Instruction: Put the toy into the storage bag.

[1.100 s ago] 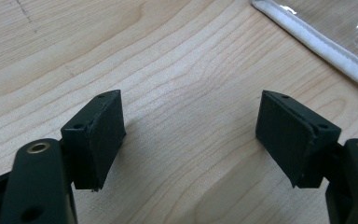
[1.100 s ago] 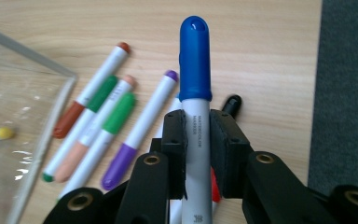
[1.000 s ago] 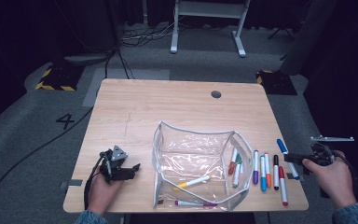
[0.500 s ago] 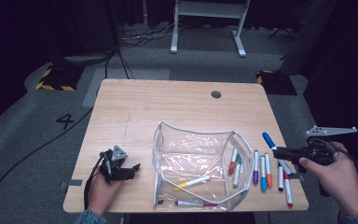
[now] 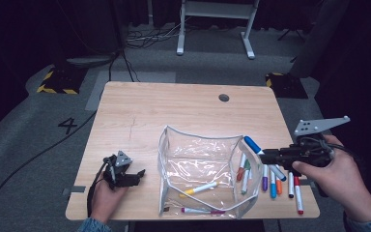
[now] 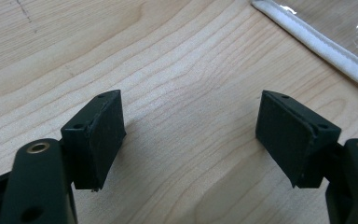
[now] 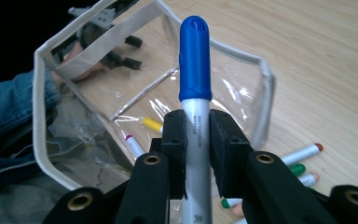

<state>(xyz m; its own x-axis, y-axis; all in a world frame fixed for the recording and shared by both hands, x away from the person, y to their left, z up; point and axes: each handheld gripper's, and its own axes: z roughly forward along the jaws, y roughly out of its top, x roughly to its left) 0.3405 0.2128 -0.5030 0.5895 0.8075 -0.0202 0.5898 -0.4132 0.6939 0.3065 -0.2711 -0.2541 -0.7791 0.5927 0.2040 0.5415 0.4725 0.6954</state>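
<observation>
from the high view, my right gripper [image 5: 265, 155] is up at the right wall of the clear pouch [image 5: 200, 166], clamped on a blue-capped marker [image 5: 263, 157] whose cap pokes over the pouch's rim; more markers [image 5: 278, 183] lie in a row on the table [image 5: 174, 111] just beside the pouch, and a yellow-capped marker [image 5: 199, 189] and a pink one [image 5: 198, 210] already lie inside. my left gripper [image 5: 125, 176] rests on the wood near the pouch's left side, apart from it. left gripper view now: my jaws stand wide apart, nothing between them but bare wood, and the pouch's white edge [image 6: 317, 44] crosses the top right corner. right gripper view: jaws closed snug on the marker's [image 7: 195, 93] grey barrel just below the blue cap, cap aimed at the pouch opening [image 7: 154, 88]. to do this well, i reckon i should carry the cap clear over the white rim, tip the marker down so it lies alongside the others, and only then ease the jaws apart; the soft wall could fold if i nudge it, so the left gripper could steady the far edge.
</observation>
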